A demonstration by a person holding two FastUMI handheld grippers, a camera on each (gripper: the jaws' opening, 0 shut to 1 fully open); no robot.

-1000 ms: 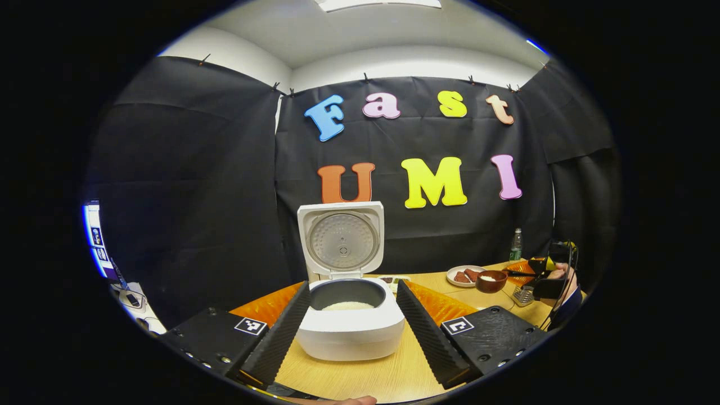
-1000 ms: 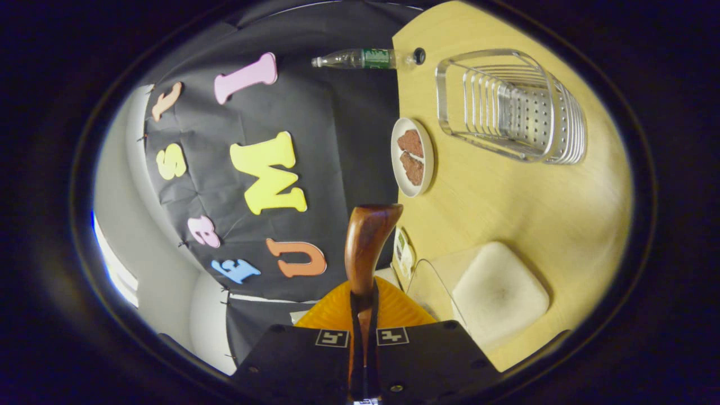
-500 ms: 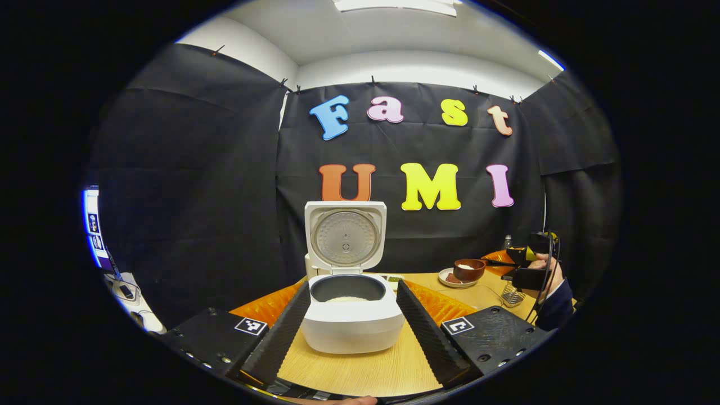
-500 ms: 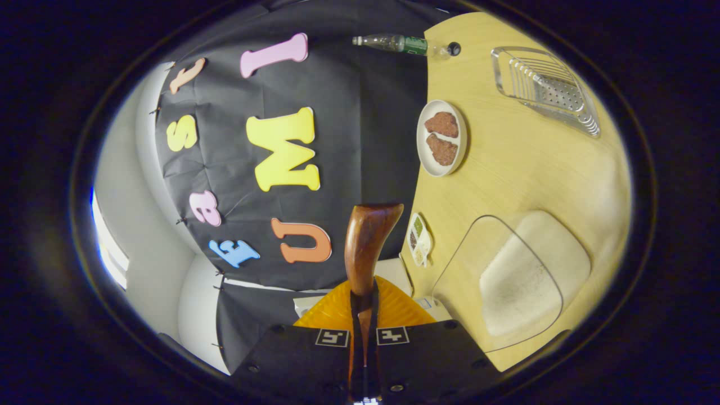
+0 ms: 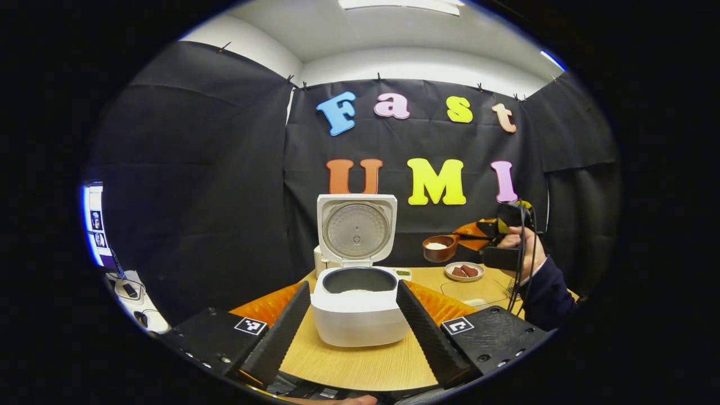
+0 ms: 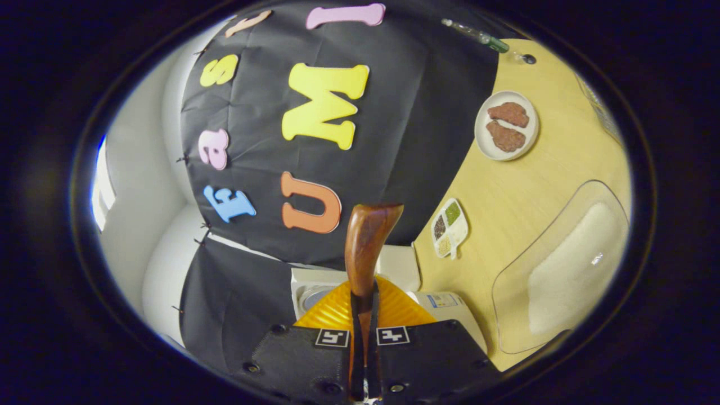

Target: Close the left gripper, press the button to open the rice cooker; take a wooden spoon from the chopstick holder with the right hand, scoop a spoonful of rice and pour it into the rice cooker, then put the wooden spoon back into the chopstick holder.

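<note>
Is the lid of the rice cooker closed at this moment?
No, the lid stands upright, and the rice cooker shows its open pot.

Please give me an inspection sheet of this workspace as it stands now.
Surface: wooden table.
Job's things: rice cooker lid up, rice inside; wooden spoon holding rice, in the air right of the cooker; clear rice container on table.
Clutter: plate with two brown pieces; small divided dish; bottle at the wall.
Grippers: left tool open, framing the cooker; right tool shut on the spoon handle.
Cables: black cable hanging from the right tool.
Surroundings: black cloth wall; monitor far left.
</note>
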